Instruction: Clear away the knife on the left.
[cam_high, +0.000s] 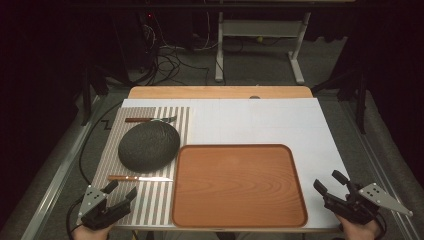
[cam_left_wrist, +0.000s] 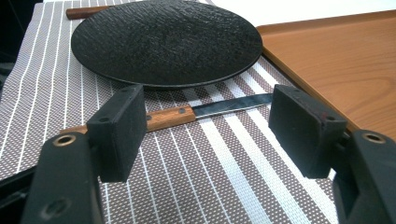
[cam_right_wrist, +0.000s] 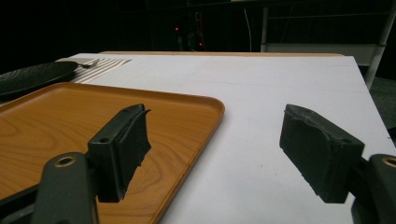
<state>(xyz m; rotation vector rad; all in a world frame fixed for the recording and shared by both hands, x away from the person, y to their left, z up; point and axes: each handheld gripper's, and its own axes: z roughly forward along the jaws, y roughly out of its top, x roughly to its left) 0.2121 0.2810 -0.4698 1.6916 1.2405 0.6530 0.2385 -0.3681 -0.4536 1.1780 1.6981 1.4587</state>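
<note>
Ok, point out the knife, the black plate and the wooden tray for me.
knife (cam_left_wrist: 170, 117), left gripper view, on its wooden handle.
black plate (cam_high: 149, 145), high view, on the middle of its top.
wooden tray (cam_high: 239, 184), high view, on its bare floor.

A placemat (cam_high: 150, 192) patterned in grey-brown and white stripes, finely dotted in its weave, is seen at the left, and on it a plate (cam_high: 149, 144) of matt black with a rough, speckled surface. The knife (cam_high: 140, 178) near the plate and the fork (cam_high: 150, 119) far of it are given reddish-brown wooden handles and silver metal. A tray (cam_high: 239, 186) of orange-brown wood grain is laid on a white table cover (cam_high: 260, 122), and both grippers, left (cam_high: 121, 194) and right (cam_high: 326, 182), are black.
</note>
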